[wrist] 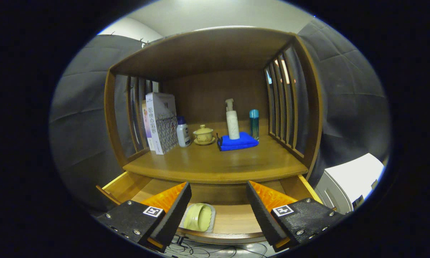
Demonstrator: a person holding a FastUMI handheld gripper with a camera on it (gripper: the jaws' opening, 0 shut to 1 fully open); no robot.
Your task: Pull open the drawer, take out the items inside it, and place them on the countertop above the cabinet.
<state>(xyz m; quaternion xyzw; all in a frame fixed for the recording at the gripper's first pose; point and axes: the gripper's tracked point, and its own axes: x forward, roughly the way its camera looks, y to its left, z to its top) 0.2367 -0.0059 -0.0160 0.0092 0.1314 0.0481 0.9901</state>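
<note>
Wooden cabinet's drawer (232,220) is standing open; the gripper (218,200), fingers wide apart and holding nothing, is hovering over a green item (198,217) awaiting removal.

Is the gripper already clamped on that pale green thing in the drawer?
No, the gripper is open above the open drawer, and the pale green item lies untouched beside one finger.

Wooden countertop (215,166) of the cabinet: white patterned box (161,122) at left edge, white plastic bottle (183,132) beside it, beige lidded cup on saucer (203,135) mid-back, folded blue cloth (237,142) right of centre.

Open wooden drawer (236,218) holds pale green ribbed cup (199,217), lying on its side.
</note>
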